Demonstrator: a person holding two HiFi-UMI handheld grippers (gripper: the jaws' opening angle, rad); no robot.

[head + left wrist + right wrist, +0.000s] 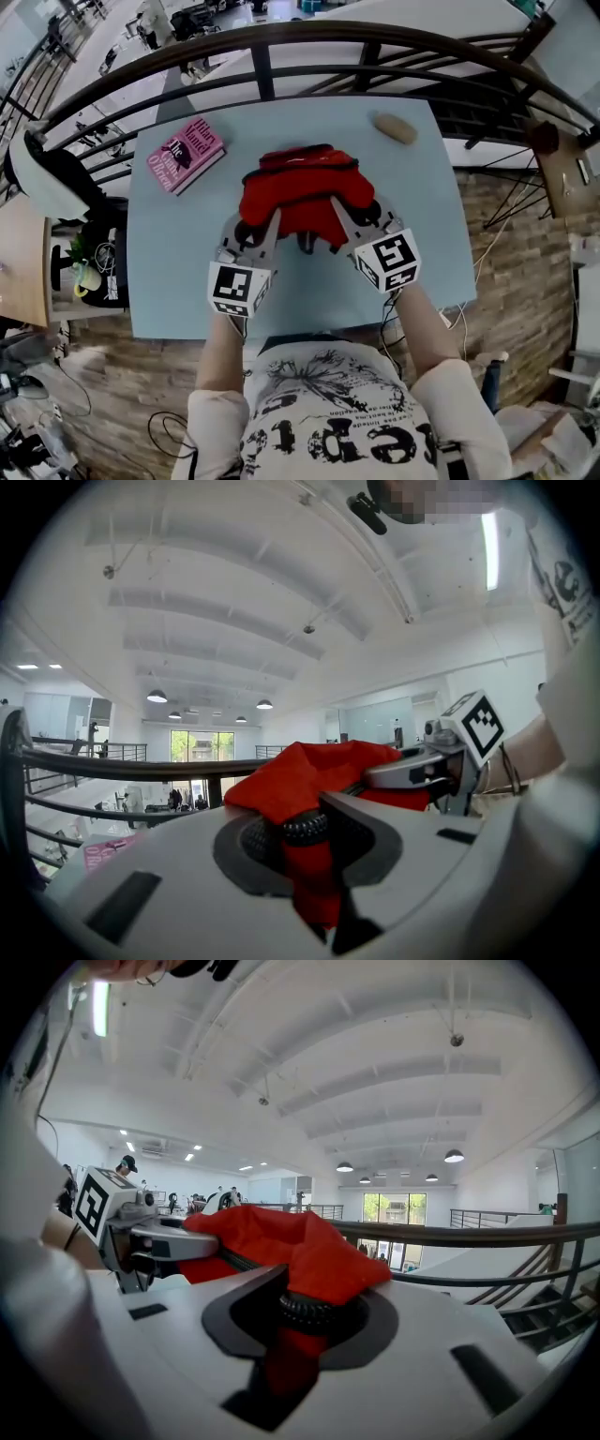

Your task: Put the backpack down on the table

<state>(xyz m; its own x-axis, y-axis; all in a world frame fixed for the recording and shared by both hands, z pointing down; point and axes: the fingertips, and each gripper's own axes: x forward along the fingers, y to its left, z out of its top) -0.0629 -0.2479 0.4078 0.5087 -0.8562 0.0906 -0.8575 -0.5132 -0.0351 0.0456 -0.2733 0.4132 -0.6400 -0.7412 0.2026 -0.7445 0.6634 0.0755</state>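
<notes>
The red backpack [300,192] sits at the middle of the pale blue table [178,281], bunched into a low heap with a black-edged opening turned toward the table's far edge. From the head view it is not clear whether its whole underside rests on the table top.

The left gripper [258,225] reaches in from the table's near edge to the bag's near-left corner. In the left gripper view its jaws stand narrow, and a fold of red fabric [314,874] runs down into the slot between them, pinched there. The right gripper [354,217] comes in the same way at the near-right corner, and its own view shows the same thing: jaws close together on a fold of the backpack [291,1251], the cloth rising in a peak above them. Both point roughly level across the table, and each shows in the other's view – the marker cube of the right gripper [441,761] beside the red cloth on one side, the left gripper [131,1232] on the other.

A pink book [185,153] lies flat at the table's far-left corner, and a small tan oblong thing [395,127] lies near the far-right corner, both well apart from the bag. A dark curved railing [281,42] runs just past the table's far edge.
</notes>
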